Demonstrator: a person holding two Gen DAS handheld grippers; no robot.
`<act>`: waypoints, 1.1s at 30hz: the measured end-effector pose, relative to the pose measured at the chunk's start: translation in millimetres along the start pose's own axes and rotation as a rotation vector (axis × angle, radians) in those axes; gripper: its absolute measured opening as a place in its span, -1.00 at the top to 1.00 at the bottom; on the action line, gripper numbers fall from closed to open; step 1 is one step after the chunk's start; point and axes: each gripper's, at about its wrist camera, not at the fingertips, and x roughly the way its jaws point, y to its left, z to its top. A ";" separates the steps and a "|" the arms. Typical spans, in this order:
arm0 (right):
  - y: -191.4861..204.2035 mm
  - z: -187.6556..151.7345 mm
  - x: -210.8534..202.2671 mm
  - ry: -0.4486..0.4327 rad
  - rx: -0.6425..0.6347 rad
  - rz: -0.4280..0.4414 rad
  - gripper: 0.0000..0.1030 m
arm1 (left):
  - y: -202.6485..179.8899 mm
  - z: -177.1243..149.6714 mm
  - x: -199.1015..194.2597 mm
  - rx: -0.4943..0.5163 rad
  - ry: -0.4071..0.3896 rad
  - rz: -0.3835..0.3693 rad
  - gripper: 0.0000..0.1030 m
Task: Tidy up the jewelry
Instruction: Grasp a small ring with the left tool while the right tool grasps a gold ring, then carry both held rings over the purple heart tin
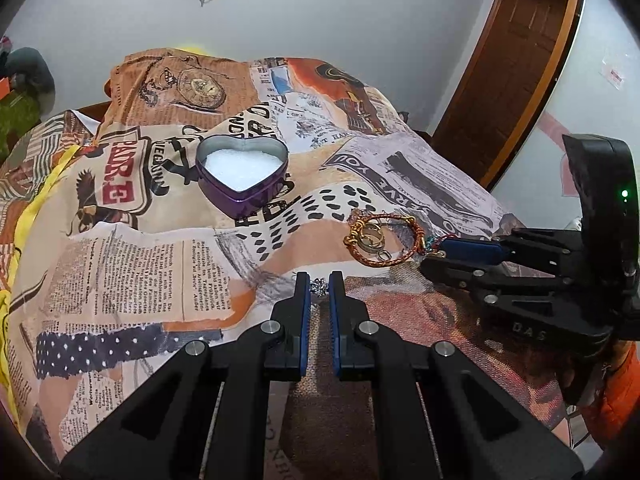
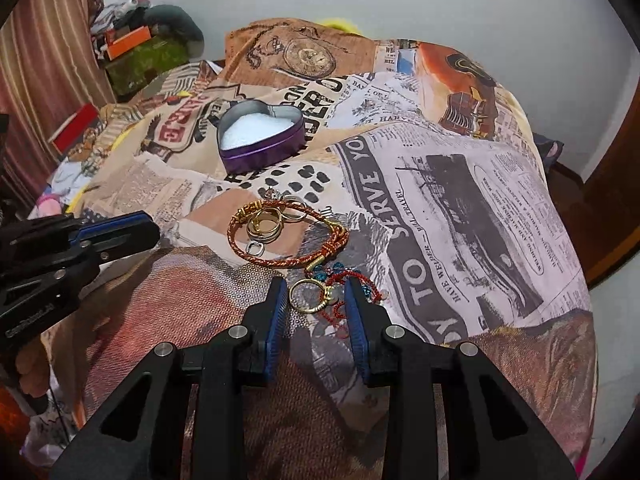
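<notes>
A purple heart-shaped tin (image 1: 240, 196) (image 2: 260, 160) with white filling stands open on the printed cloth. My left gripper (image 1: 317, 280) (image 2: 154, 228) is shut on a small silver charm (image 1: 319, 287) just above the cloth. Right of it lies a braided orange bracelet (image 1: 400, 258) (image 2: 280, 260) looped around a few gold rings (image 1: 370, 238) (image 2: 266, 226); a silver ring (image 2: 294, 200) lies behind them. My right gripper (image 2: 316, 292) (image 1: 432, 258) is down on the cloth, its pads against a gold ring (image 2: 308, 296) and a red thread bracelet (image 2: 340, 312) with blue beads.
The newspaper-print cloth (image 2: 460, 200) covers a humped surface that drops off at the right. A wooden door (image 1: 512, 80) stands at the right. Boxes and clutter (image 2: 136, 52) sit far left beside a striped curtain (image 2: 48, 40). An orange sleeve (image 1: 616, 400) shows behind the right gripper.
</notes>
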 end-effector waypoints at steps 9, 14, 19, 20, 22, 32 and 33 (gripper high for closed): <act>4.9 -1.1 -1.5 -0.003 -0.038 -0.024 0.54 | -5.4 1.1 -4.4 0.005 -0.007 -0.006 0.85; 8.9 2.7 -17.3 -0.045 -0.042 -0.014 0.54 | -8.5 6.6 -16.5 0.013 -0.036 0.005 0.86; 13.4 11.7 -37.7 -0.114 -0.039 -0.008 0.54 | -9.2 15.8 -31.5 0.011 -0.084 0.024 0.86; 13.9 14.8 -42.2 -0.131 -0.039 -0.006 0.54 | -8.9 19.1 -35.6 0.007 -0.100 0.029 0.86; 14.6 21.1 -47.9 -0.154 -0.039 0.001 0.54 | -8.1 25.0 -40.2 0.002 -0.120 0.036 0.85; 19.7 59.5 -70.9 -0.276 -0.038 0.043 0.54 | -1.4 54.0 -61.2 0.008 -0.218 0.092 0.86; 20.0 63.8 -72.2 -0.288 -0.038 0.048 0.54 | -0.7 55.7 -61.7 0.009 -0.222 0.098 0.86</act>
